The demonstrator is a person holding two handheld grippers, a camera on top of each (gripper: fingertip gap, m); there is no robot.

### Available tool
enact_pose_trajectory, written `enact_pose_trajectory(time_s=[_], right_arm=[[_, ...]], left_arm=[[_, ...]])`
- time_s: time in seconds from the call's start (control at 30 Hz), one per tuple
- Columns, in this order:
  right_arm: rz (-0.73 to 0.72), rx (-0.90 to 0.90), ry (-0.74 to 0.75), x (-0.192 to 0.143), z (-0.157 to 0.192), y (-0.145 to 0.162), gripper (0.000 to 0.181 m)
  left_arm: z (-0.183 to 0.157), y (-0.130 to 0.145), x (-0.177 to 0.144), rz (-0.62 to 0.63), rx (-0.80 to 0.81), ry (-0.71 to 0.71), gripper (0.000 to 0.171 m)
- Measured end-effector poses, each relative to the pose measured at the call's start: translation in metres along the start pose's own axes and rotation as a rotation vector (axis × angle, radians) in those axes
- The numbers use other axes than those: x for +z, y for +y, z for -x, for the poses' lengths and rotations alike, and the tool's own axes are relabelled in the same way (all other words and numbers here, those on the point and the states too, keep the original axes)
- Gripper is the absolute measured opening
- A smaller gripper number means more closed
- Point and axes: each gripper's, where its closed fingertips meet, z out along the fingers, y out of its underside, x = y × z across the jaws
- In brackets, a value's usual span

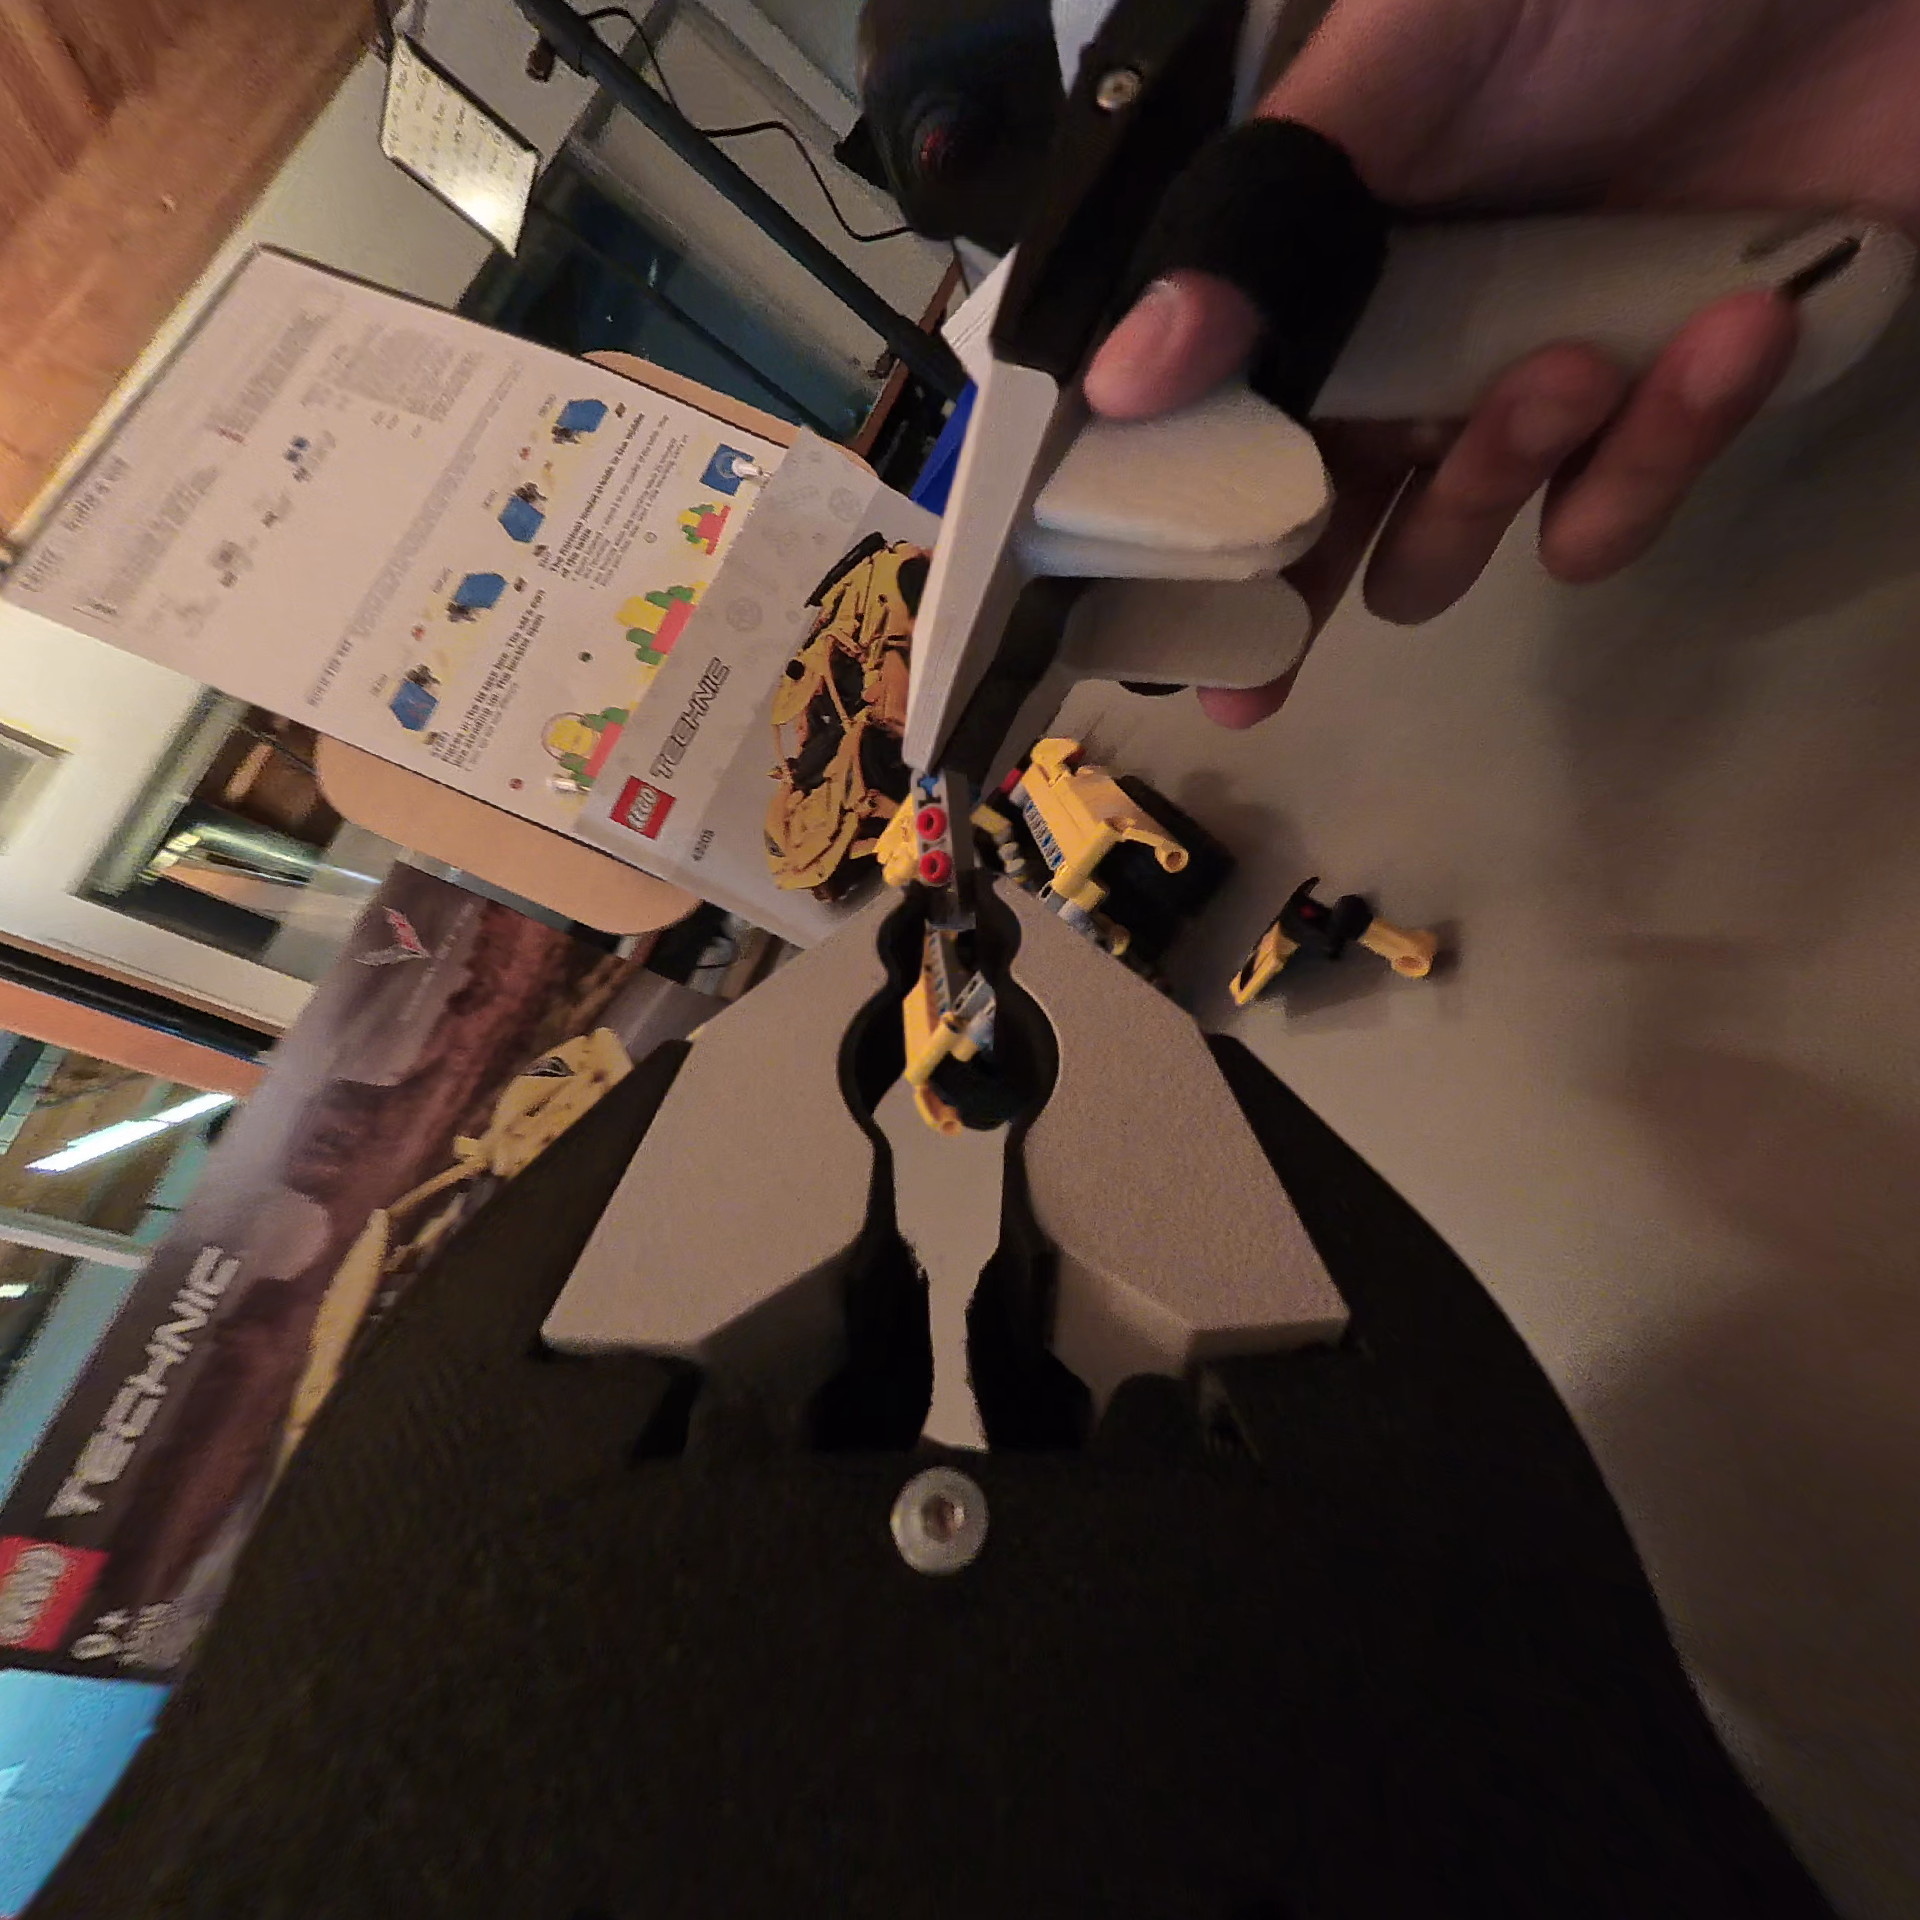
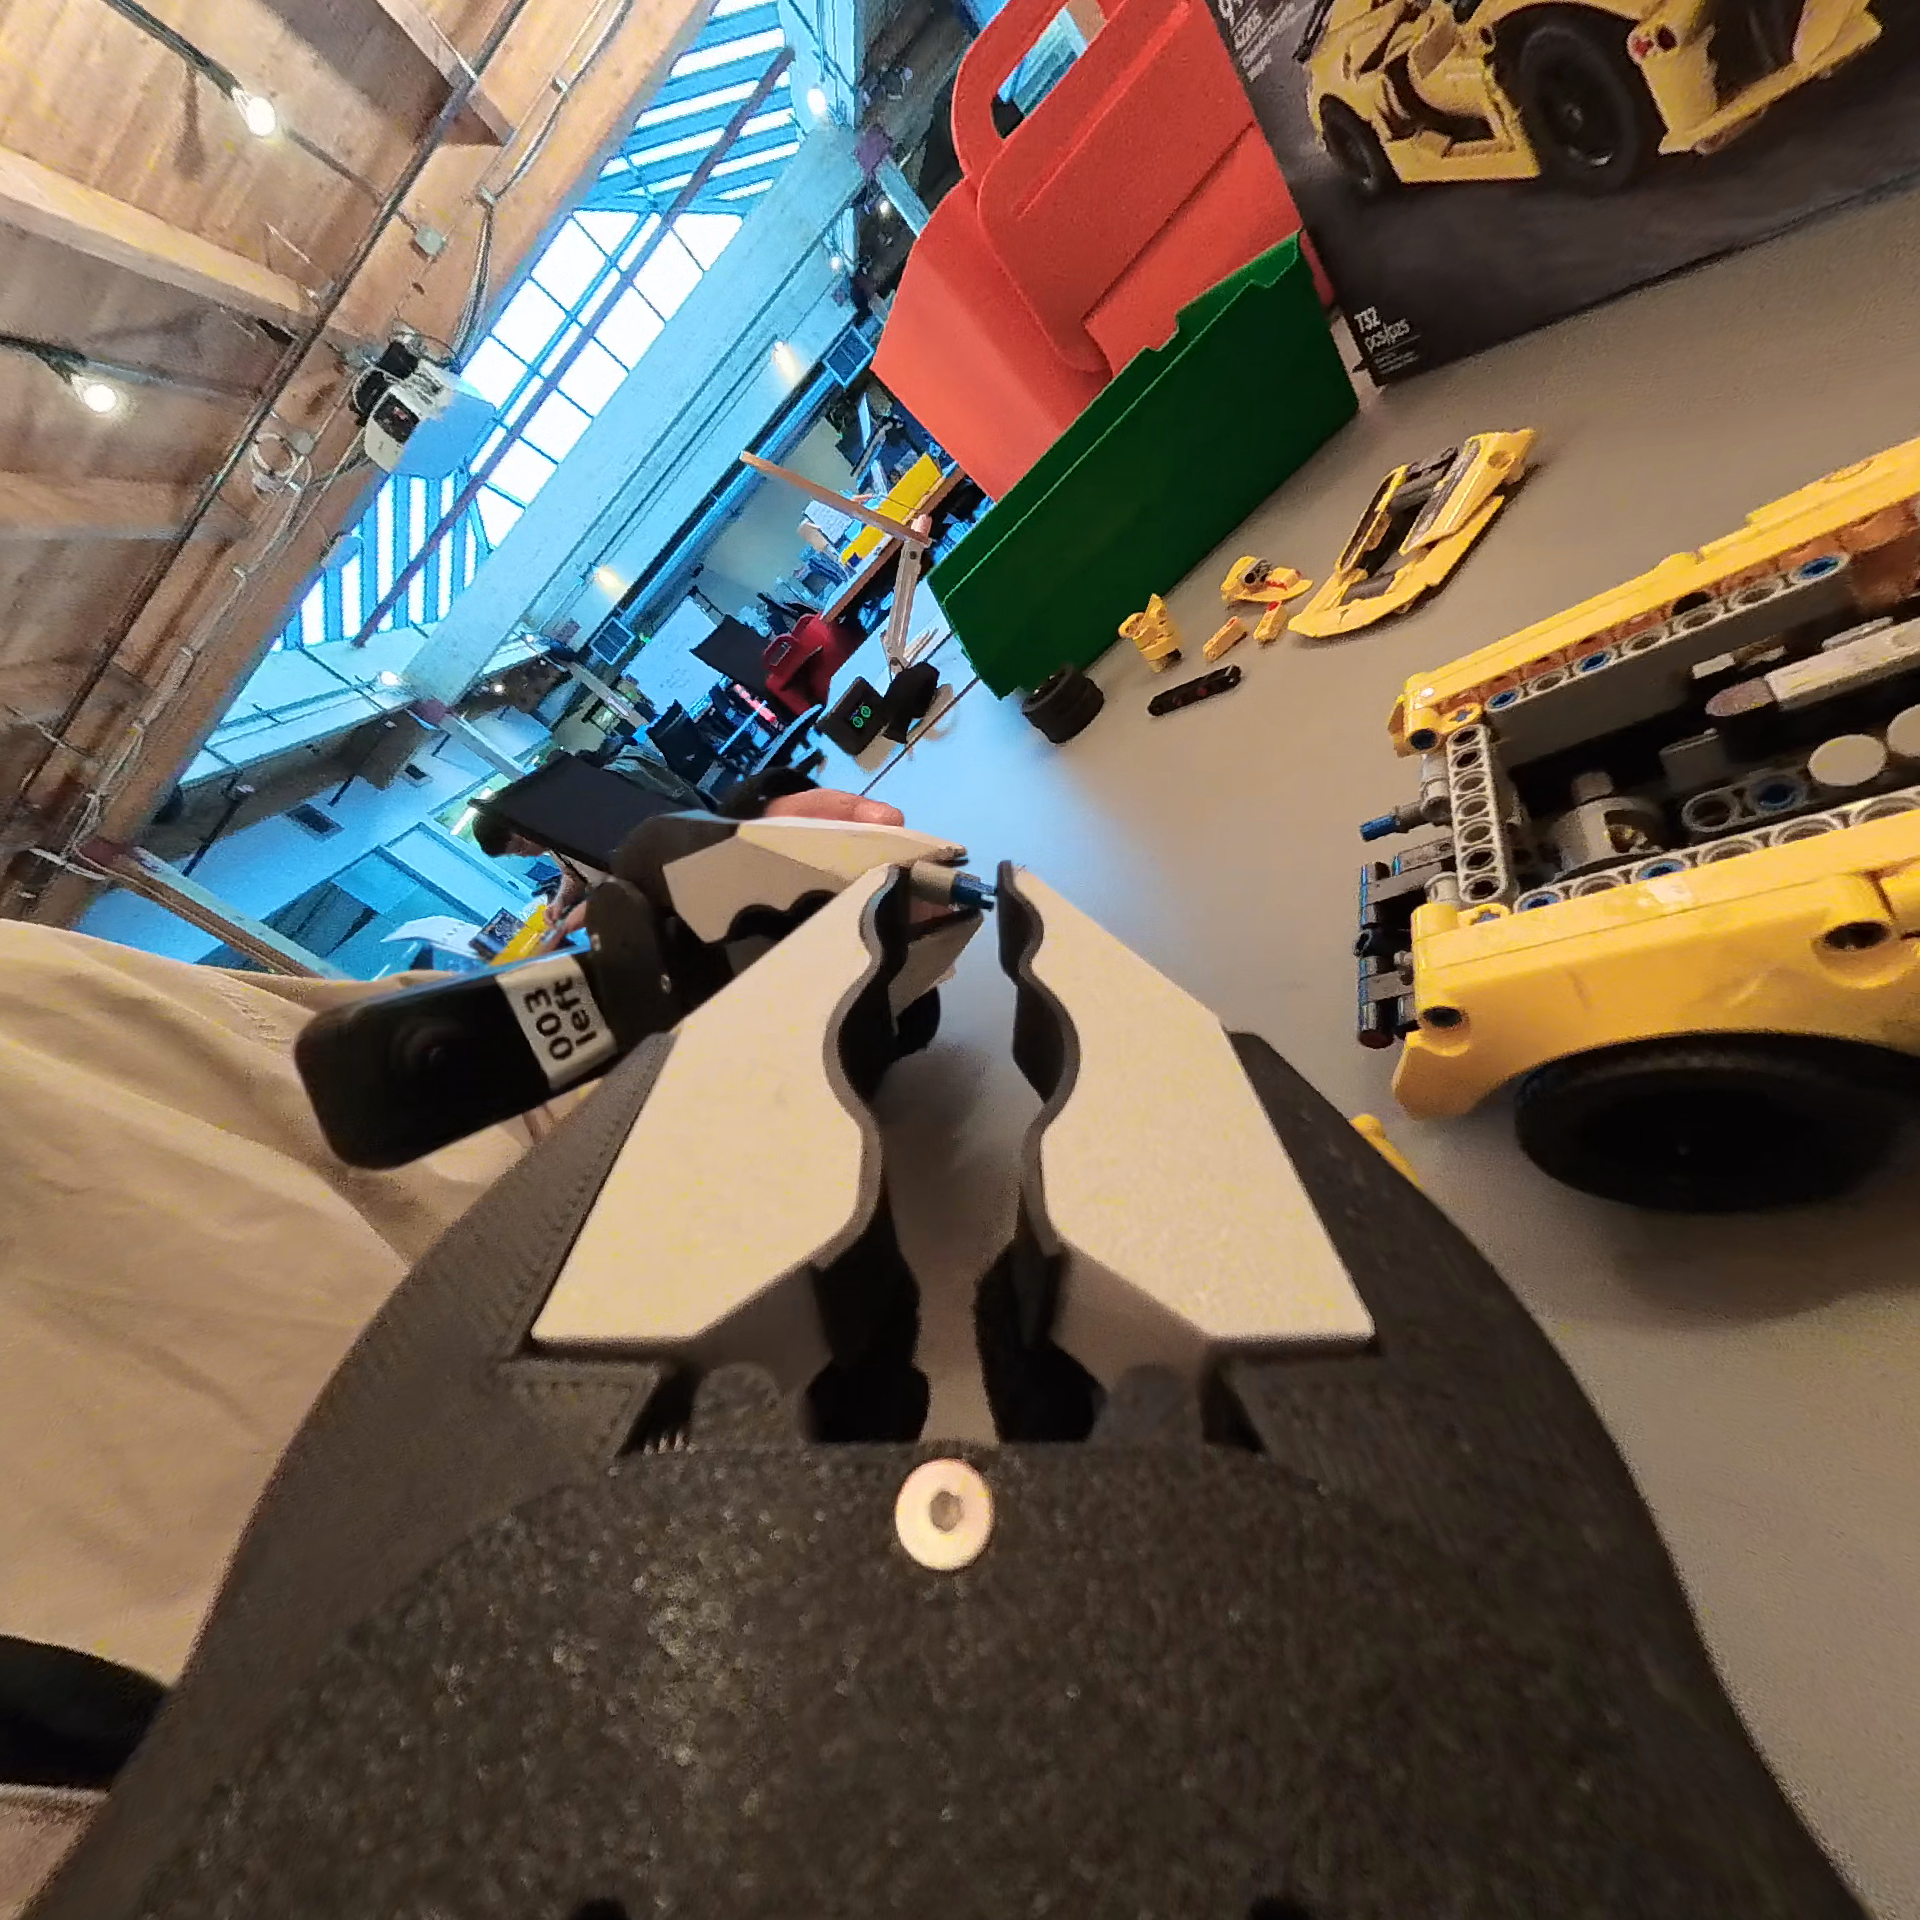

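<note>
My left gripper is shut on a small yellow and grey brick assembly with a black wheel, which lies in the round notch between its fingers. The assembly's upper end carries two red pins. My right gripper, held by a hand, comes in from above and pinches that upper end. In the right wrist view my right gripper is nearly closed on a grey stub with a blue tip. The left gripper's fingers show just behind it.
A yellow brick car chassis stands on the grey table, right of the grippers; it also shows in the left wrist view. Loose yellow parts, a black wheel, green and red containers, a set box and a booklet lie around. The tips of both grippers are at nearly the same place.
</note>
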Motion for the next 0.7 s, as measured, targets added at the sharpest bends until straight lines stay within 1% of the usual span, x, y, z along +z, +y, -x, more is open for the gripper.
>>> enact_pose_trajectory(time_s=[0.03,0.1,0.17,0.23,0.27,0.3,0.33,0.37,0.43,0.47,0.5,0.53,0.57,0.6,0.63,0.67,0.7], right_arm=[[0.009,-0.004,0.003,0.0,-0.001,0.001,0.014],[0.028,-0.025,0.014,-0.001,-0.001,0.003,0.014],[0.037,-0.056,0.019,-0.002,0.0,0.003,0.014],[0.064,-0.108,-0.001,-0.002,0.007,0.007,0.014],[0.081,-0.15,-0.018,0.0,0.013,0.009,0.014],[0.11,-0.205,0.002,0.002,0.014,0.014,0.014],[0.145,-0.272,0.04,0.004,0.011,0.019,0.014],[0.167,-0.33,0.06,0.006,0.011,0.023,0.015],[0.171,-0.38,0.065,0.007,0.015,0.023,0.015],[0.162,-0.383,0.05,0.006,0.017,0.022,0.015],[0.148,-0.388,0.017,0.004,0.022,0.02,0.015],[0.114,-0.393,-0.04,0.002,0.03,0.017,0.016],[0.082,-0.412,-0.104,0.0,0.04,0.014,0.019],[0.052,-0.465,-0.137,-0.003,0.046,0.011,0.02],[0.028,-0.558,-0.14,-0.004,0.049,0.009,0.018],[0.015,-0.65,-0.117,-0.006,0.051,0.008,0.013],[0.03,-0.724,-0.105,-0.007,0.054,0.01,0.012]], left_arm=[[-0.001,0.0,0.0,0.009,0.031,-0.01,0.008],[-0.003,0.001,0.0,0.02,0.04,-0.015,0.008],[-0.003,-0.001,0.0,0.012,-0.02,-0.009,0.008],[-0.004,-0.004,0.0,-0.01,-0.118,0.024,0.011],[-0.006,-0.005,0.0,-0.01,-0.156,0.044,0.019],[-0.007,-0.005,0.001,-0.003,-0.178,0.059,0.023],[-0.011,-0.004,0.001,0.0,-0.173,0.078,0.021],[-0.015,-0.005,0.001,-0.004,-0.151,0.098,0.007],[-0.014,-0.007,-0.001,-0.013,-0.119,0.08,0.006],[-0.013,-0.009,-0.002,-0.028,-0.145,0.092,0.006],[-0.013,-0.014,-0.004,-0.06,-0.21,0.122,0.006],[-0.01,-0.021,-0.006,-0.106,-0.31,0.159,0.006],[-0.008,-0.03,-0.01,-0.159,-0.445,0.218,0.006],[-0.007,-0.039,-0.014,-0.212,-0.599,0.308,0.006],[-0.008,-0.048,-0.02,-0.268,-0.742,0.416,0.006],[-0.007,-0.053,-0.024,-0.307,-0.855,0.495,0.006],[-0.008,-0.056,-0.028,-0.327,-0.928,0.562,0.006]])
